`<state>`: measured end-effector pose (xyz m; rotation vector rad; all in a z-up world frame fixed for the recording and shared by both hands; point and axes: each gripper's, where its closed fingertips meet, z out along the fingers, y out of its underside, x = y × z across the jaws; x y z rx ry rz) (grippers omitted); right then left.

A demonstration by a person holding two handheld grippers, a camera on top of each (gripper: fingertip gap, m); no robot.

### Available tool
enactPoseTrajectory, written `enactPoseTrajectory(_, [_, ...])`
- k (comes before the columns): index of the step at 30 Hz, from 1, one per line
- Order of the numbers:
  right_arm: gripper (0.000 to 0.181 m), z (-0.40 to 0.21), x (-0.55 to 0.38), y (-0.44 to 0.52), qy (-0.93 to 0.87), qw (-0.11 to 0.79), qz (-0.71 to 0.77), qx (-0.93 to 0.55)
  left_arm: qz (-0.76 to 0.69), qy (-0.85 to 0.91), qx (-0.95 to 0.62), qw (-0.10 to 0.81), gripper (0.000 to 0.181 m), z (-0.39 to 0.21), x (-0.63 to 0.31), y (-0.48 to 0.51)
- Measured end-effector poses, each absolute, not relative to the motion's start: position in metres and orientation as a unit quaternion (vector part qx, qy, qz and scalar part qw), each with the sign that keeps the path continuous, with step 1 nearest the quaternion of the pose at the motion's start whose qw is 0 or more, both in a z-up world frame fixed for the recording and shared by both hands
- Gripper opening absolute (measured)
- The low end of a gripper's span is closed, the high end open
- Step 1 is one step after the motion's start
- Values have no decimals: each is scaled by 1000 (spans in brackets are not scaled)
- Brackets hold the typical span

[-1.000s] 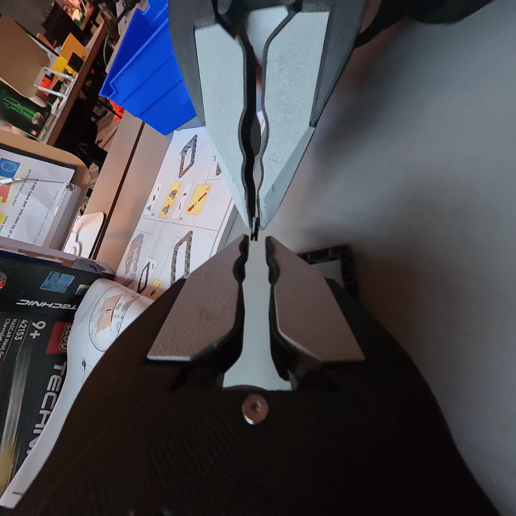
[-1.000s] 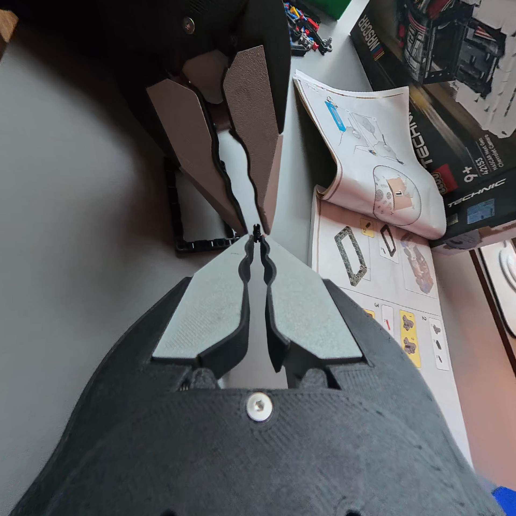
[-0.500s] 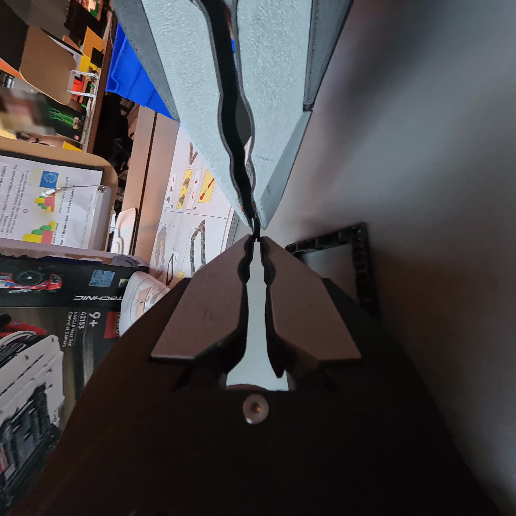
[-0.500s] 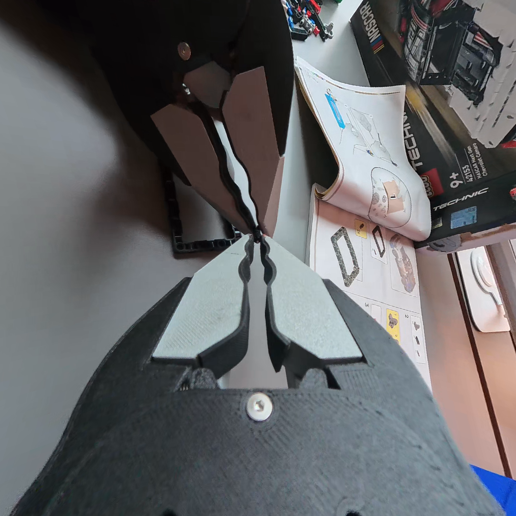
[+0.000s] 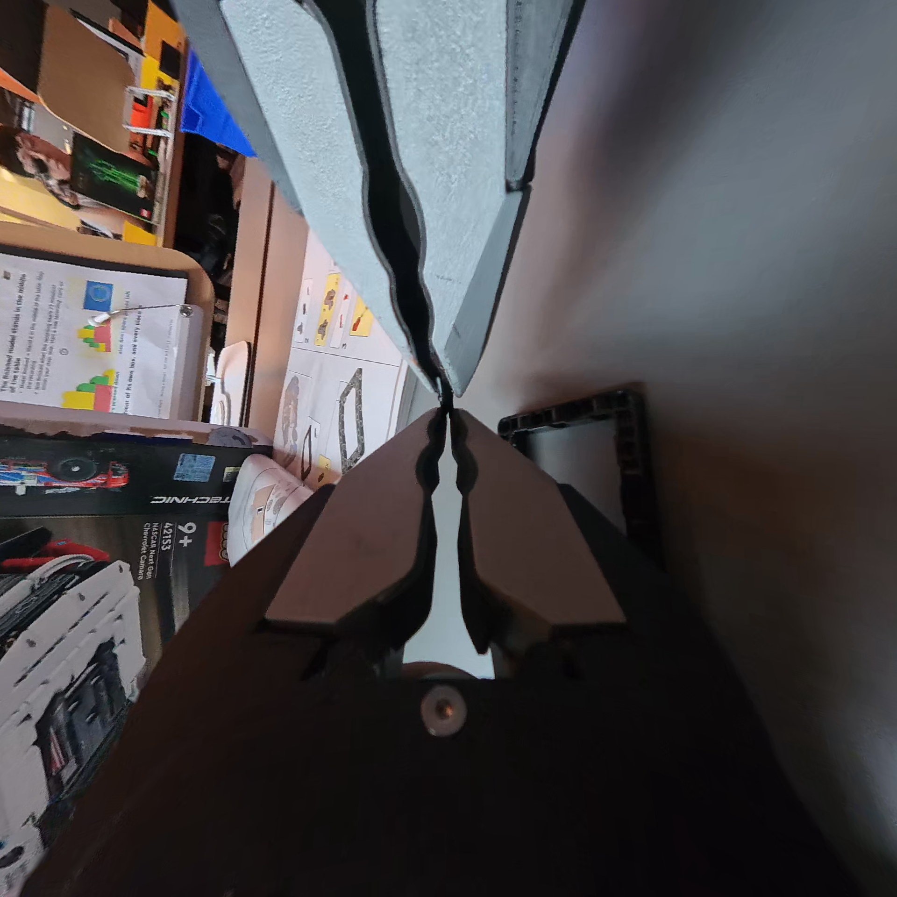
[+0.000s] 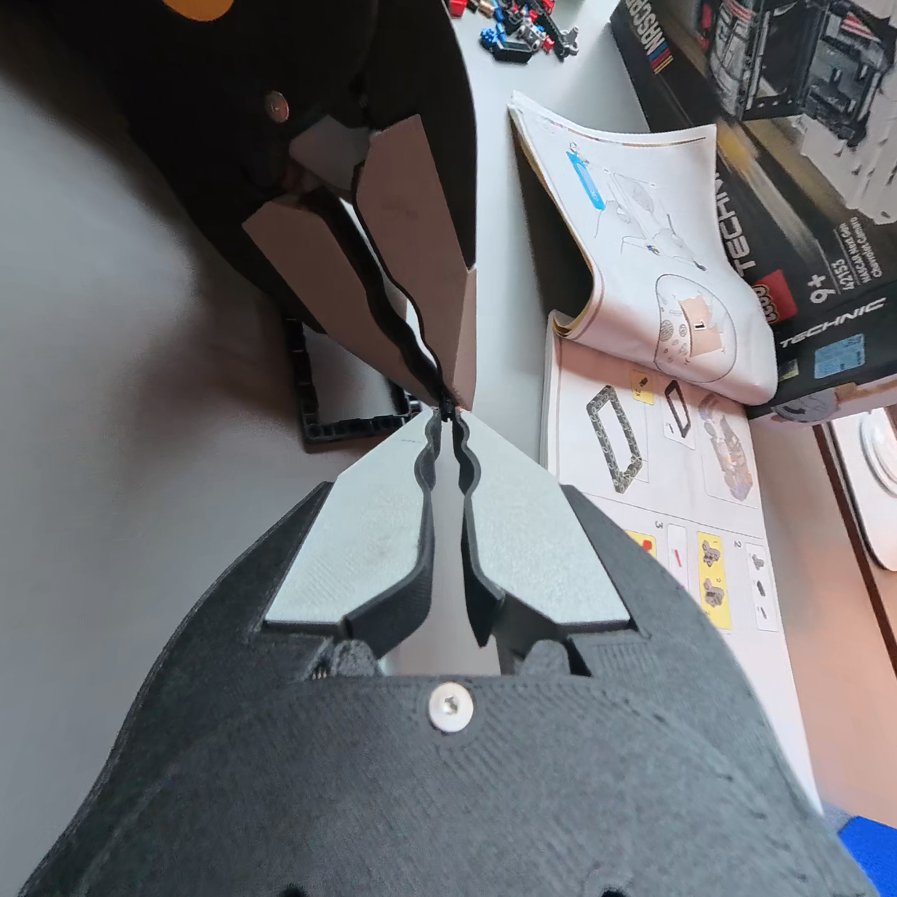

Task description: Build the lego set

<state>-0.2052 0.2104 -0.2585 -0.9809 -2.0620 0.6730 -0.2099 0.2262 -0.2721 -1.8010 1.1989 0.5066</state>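
The left tongs have closed in tip-to-tip, both pairs clenched on one small black pin above the black frame.

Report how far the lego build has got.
Barely begun. Done: nothing visibly assembled; the black frame lies bare on the table beside the open booklet. In hand: a tiny black pin pinched between the tips of the right hand-held gripper and the left hand-held gripper. Left: nearly everything; loose pieces wait.
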Motion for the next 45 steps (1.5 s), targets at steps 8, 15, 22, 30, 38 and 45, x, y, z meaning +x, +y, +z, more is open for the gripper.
enactPoseTrajectory(8, [1,-255,-209,216,-761,320,344,-447,164,457,-733,476,2,-266,-211,231])
enactPoseTrajectory(15, [1,-257,-210,216,-724,249,413,-493,243,478,-711,455,0,-264,-214,230])
enactPoseTrajectory(22, [1,-255,-211,214,-751,307,359,-462,248,471,-717,450,0,-264,-215,229])
enactPoseTrajectory(30, [1,-260,-209,217,-773,339,311,-436,166,461,-738,463,2,-273,-209,232])
enactPoseTrajectory(38, [1,-254,-208,209,-771,330,338,-426,233,483,-710,456,0,-264,-210,225])
enactPoseTrajectory(45, [1,-245,-207,215,-754,337,356,-438,183,452,-719,496,1,-257,-207,232])
